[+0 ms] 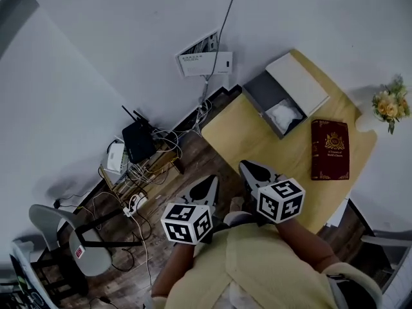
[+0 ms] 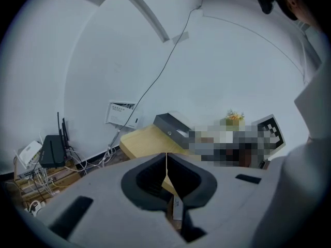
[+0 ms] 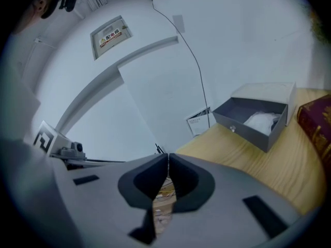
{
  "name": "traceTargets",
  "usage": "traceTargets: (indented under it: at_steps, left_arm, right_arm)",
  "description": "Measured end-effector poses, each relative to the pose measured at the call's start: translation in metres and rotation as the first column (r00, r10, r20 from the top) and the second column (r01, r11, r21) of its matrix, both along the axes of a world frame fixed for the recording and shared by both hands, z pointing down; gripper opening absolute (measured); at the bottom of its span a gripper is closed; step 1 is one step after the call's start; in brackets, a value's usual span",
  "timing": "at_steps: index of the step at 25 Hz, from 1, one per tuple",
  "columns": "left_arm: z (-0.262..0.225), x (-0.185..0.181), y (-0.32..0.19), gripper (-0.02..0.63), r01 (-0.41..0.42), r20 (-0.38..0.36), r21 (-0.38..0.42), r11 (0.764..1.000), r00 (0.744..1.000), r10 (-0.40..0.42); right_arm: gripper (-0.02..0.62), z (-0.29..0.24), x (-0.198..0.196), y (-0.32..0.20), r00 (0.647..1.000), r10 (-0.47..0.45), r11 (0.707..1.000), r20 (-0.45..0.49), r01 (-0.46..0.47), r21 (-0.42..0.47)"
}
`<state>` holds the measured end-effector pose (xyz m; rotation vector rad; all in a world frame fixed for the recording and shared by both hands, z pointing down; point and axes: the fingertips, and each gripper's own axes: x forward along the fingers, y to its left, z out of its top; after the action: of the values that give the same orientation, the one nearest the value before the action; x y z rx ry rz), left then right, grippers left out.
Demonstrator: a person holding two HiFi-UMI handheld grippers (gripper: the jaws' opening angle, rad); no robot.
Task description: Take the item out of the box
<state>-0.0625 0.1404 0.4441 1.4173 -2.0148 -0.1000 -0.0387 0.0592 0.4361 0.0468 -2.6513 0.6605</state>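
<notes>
Right tool [image 3: 168,156], jaws together, empty; beyond it, open grey box [image 3: 247,131] with white item [image 3: 262,121] inside

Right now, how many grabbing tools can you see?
2. The left tool hangs over the floor, just off the wooden table. The right tool is beside it, over the table's near edge. Both are shut and empty; none seems hidden.
</notes>
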Motion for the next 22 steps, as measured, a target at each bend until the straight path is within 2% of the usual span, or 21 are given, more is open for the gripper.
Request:
traceTargets:
  at_steps: [5,10,16,22]
  left_arm:
    - [-0.002,-0.001,-0.041,0.023,-0.101,0.013,0.01,0.995,0.995,0.101]
    - [-0.003,0.005,-0.079,0.023,-0.205,0.015,0.01,0.979,0.979,0.205]
    - [-0.001,0.027,-0.121,0.023,-0.354,0.004,0.01,0.935,0.935,0.354]
    - [0.003,0.023,-0.147,0.023,-0.442,-0.008,-0.001,0.897,0.897,0.442]
  right_arm:
    - [0.031,-0.002,0.008,-0.03,0.998,0.059,0.998,0.017,-0.059,0.001]
    - [0.031,-0.007,0.025,-0.06,0.987,0.156,0.988,0.039,-0.157,0.002]
    - [0.031,-0.001,0.044,-0.092,0.964,0.264,0.964,0.028,-0.264,-0.015]
    - [0.032,0.004,0.049,-0.115,0.929,0.369,0.929,0.023,-0.368,-0.04]
